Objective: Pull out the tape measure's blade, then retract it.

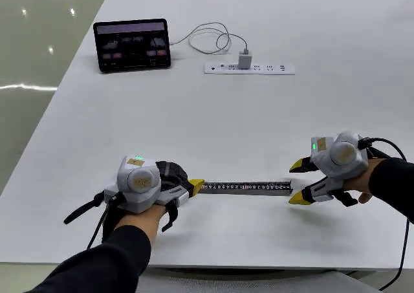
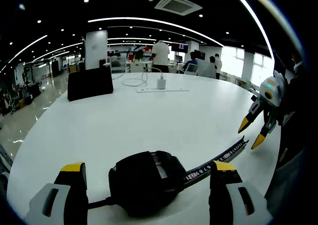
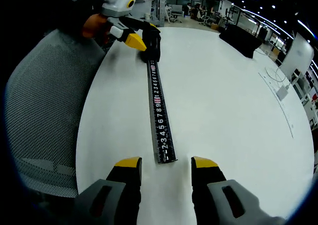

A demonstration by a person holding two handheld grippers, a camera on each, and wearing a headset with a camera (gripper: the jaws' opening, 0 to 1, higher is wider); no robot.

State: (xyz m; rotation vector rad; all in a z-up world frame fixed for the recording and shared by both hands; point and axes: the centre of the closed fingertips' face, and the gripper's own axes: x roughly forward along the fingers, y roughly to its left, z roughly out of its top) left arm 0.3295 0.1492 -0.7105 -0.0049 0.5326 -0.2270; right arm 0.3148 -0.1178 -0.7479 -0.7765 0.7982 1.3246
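A black tape measure case (image 2: 146, 180) lies on the white table (image 1: 259, 112) between the wide-apart jaws of my left gripper (image 2: 149, 168), with a small gap showing on each side. In the head view the case (image 1: 173, 175) sits at the left gripper (image 1: 184, 180). The blade (image 1: 244, 188) lies flat on the table, pulled out to the right. Its end (image 3: 166, 158) stops just in front of my right gripper (image 3: 166, 163), which is open and holds nothing. In the head view, the right gripper (image 1: 299, 182) has its yellow tips on either side of the blade's end.
A dark tablet (image 1: 132, 44) stands at the back left. A white power strip (image 1: 249, 67) with a charger and looped cable (image 1: 210, 39) lies behind the middle. The table's front edge runs close under both hands. A grey mesh chair back (image 3: 44, 111) is near me.
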